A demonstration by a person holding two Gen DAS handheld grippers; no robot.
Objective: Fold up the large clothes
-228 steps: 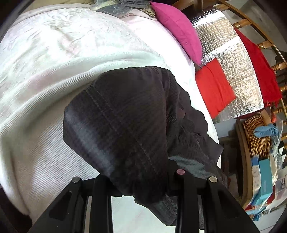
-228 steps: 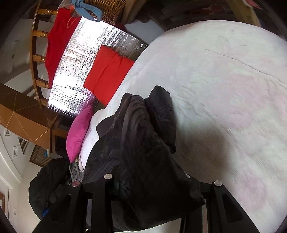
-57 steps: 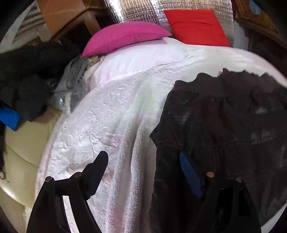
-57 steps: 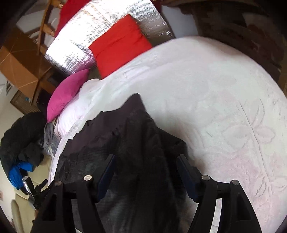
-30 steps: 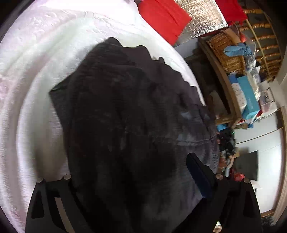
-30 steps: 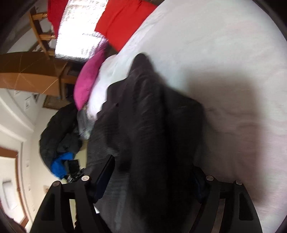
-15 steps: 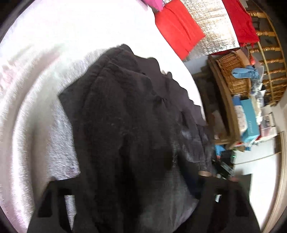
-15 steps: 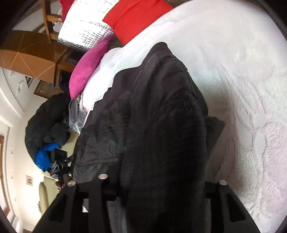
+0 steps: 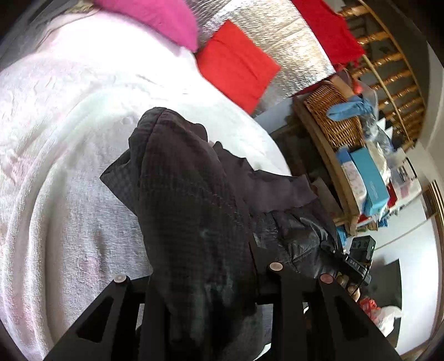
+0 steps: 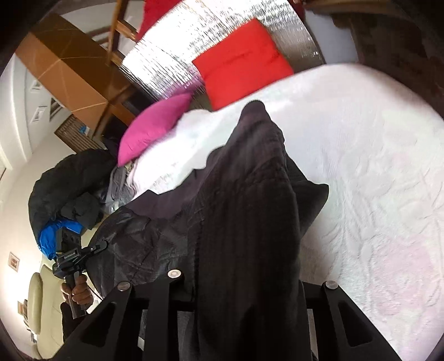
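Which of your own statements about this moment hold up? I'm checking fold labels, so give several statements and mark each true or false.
1. Both grippers, the left gripper and the right gripper, grip the dark garment. True.
2. The garment lies on a bare wooden floor. False: its far end rests on the white bedspread.
3. A pink pillow sits near a red cushion. True.
4. The wicker basket sits on the bed. False: it is on a shelf beside it.

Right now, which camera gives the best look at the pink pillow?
The right wrist view: the pink pillow shows nearly whole at the bed's far edge. In the left wrist view it is cut off by the picture's top edge.
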